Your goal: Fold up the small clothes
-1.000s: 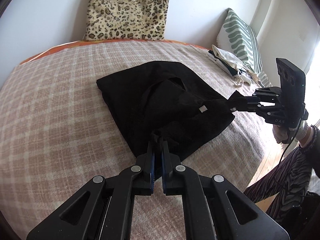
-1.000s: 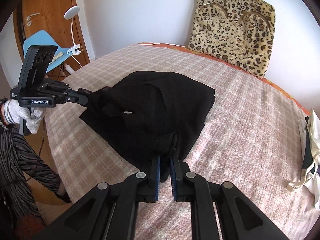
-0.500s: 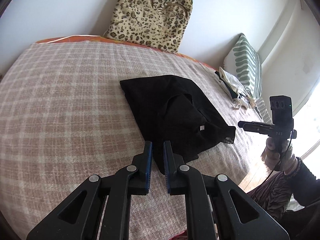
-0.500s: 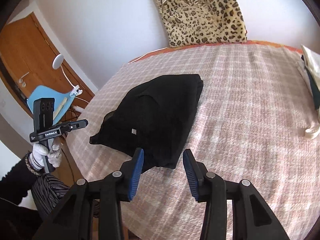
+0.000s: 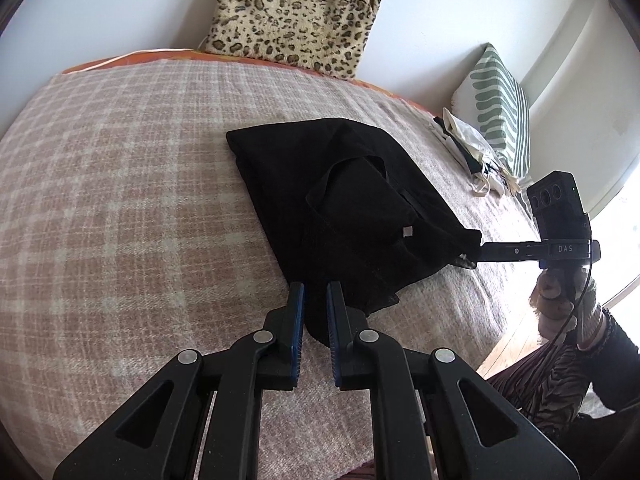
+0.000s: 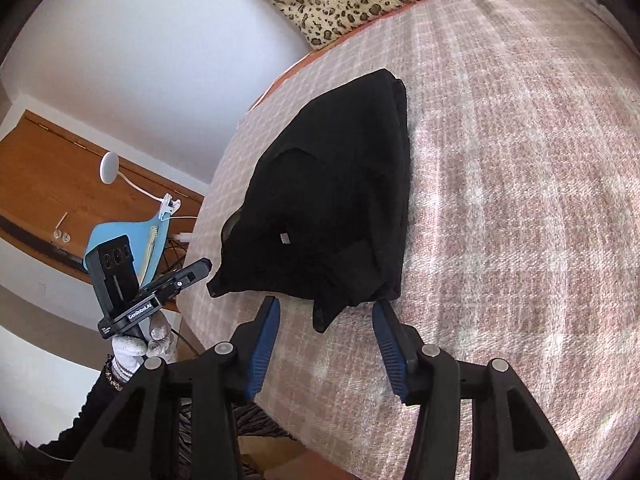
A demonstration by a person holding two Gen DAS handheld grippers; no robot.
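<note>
A black garment (image 5: 340, 200) lies folded over on the pink checked bed (image 5: 120, 200), a small white tag on top. My left gripper (image 5: 315, 286) is at its near corner, fingers almost together, dark cloth showing in the narrow gap. In the right wrist view the left gripper (image 6: 206, 264) hovers just off that corner, and no grip shows. My right gripper (image 6: 326, 303) has its jaws apart and closing. A loose corner of the black garment (image 6: 320, 320) lies between them, untouched. From the left wrist view, the right gripper (image 5: 486, 249) reaches the cloth's far corner.
A leopard-print cushion (image 5: 296, 12) leans on the wall at the bed's head. A green-striped pillow (image 5: 496, 112) and pale bags (image 5: 472, 152) sit at one side. Off the bed's edge stand a blue chair (image 6: 120, 236), a clip lamp (image 6: 110, 168) and a wooden door (image 6: 40, 168).
A second ago both grippers were shut on the garment's corners. They let go and drew back, and the garment settled. The right jaws opened and rolled. Both grippers have come back to the corners.
</note>
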